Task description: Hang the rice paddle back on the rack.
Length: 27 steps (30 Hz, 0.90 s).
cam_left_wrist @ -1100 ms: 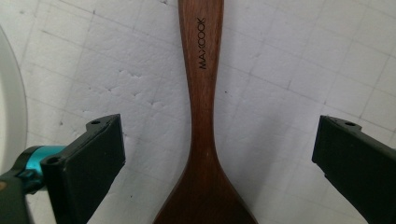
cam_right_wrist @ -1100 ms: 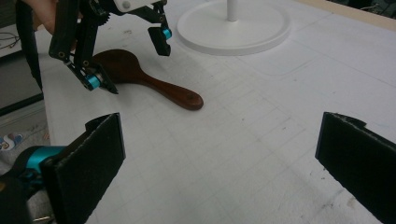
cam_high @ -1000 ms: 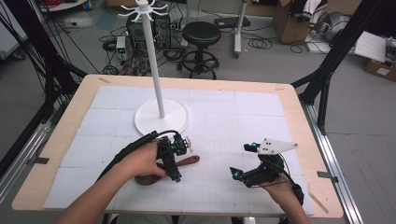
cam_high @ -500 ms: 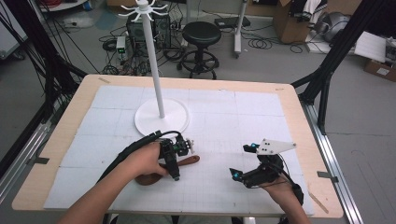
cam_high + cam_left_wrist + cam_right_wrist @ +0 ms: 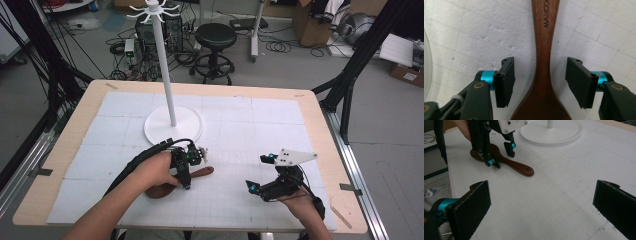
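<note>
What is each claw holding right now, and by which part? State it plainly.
Nothing is held yet. The left claw has been closing around the wooden spoon's neck, where handle meets bowl, but gaps remain on both sides. The right claw is open over bare mat.

Dark brown wood on white grid.
Reddish-brown spoon [image 5: 543,75] with black lettering; white gridded mat [image 5: 250,130]; white stand [image 5: 172,122]; black jaws, teal fittings.

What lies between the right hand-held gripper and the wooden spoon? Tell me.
Nothing but bare white gridded mat. In the right gripper view, the open right hand-held gripper looks across it to the wooden spoon; the high view agrees.
</note>
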### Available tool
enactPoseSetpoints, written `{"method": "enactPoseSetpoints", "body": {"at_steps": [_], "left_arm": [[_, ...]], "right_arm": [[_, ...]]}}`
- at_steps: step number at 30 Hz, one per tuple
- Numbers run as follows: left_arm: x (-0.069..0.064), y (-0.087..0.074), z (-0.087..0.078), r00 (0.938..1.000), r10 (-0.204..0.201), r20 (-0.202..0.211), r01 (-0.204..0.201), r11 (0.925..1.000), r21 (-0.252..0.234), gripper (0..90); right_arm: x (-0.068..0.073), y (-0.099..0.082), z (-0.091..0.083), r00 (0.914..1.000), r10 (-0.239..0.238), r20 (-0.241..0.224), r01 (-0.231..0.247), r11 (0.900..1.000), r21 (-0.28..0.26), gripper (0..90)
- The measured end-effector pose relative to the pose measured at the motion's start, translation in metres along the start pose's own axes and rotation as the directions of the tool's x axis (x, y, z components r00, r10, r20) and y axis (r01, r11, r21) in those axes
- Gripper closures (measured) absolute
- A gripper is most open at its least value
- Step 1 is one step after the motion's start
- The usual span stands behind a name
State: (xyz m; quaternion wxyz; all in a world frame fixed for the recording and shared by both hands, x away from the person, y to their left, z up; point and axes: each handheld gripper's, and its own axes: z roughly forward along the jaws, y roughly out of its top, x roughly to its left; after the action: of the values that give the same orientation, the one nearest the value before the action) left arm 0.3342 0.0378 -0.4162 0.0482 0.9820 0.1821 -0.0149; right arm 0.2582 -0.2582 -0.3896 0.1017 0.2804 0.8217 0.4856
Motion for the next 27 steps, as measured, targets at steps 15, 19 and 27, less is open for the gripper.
{"method": "enactPoseSetpoints", "body": {"at_steps": [15, 19, 27], "left_arm": [[0.0032, 0.0035, -0.0011, 0.9998, -0.012, -0.019, 0.013, 0.9998, 0.018, 53.1], [0.0011, 0.0061, -0.0015, 0.9997, -0.004, -0.025, 0.004, 0.9996, 0.028, 57.4], [-0.0004, 0.0082, -0.0015, 0.9998, -0.006, -0.021, 0.006, 0.9995, 0.029, 62.6]], "right_arm": [[0.0001, -0.0002, 0.0004, 1.0000, 0.004, -0.003, -0.004, 1.0000, 0.004, 0.5], [-0.0003, -0.0005, 0.0003, 1.0000, 0.005, -0.005, -0.005, 1.0000, 0.004, 0.5], [-0.0002, -0.0006, 0.0002, 1.0000, 0.003, -0.003, -0.003, 1.0000, 0.004, 0.5]]}}
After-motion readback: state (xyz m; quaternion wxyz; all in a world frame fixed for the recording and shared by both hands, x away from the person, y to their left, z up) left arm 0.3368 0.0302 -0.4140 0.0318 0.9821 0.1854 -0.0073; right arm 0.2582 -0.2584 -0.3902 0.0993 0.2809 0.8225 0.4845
